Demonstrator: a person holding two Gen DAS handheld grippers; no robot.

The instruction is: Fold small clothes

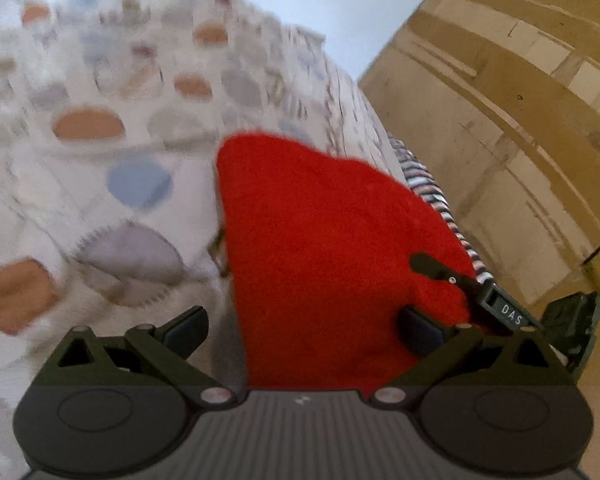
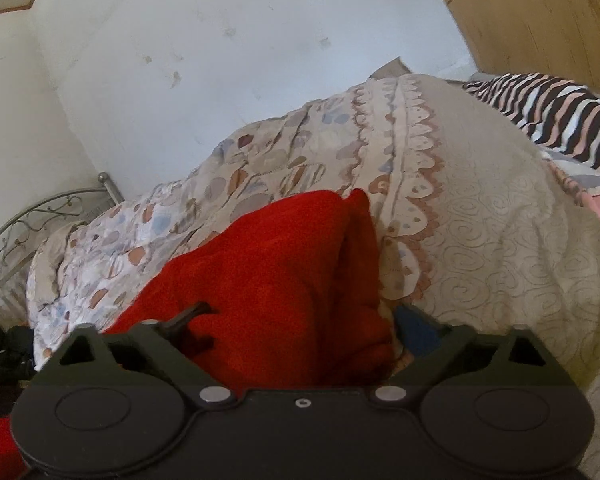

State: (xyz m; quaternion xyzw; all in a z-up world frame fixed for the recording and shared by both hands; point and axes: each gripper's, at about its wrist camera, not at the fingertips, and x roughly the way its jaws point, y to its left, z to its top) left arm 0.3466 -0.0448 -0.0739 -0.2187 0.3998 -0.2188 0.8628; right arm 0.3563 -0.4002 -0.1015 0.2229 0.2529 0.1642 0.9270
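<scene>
Patterned bedspread (image 2: 480, 240) is filling both views, white wall (image 2: 220, 60) beyond. We are seeing the red cloth (image 1: 320, 248) lying bunched on it, between both grippers' fingers. Left gripper (image 1: 300, 328) and right gripper (image 2: 300, 320) are standing spread, pinching nothing. We are judging this the pickup step; next we are needing pads shut on an edge.
</scene>
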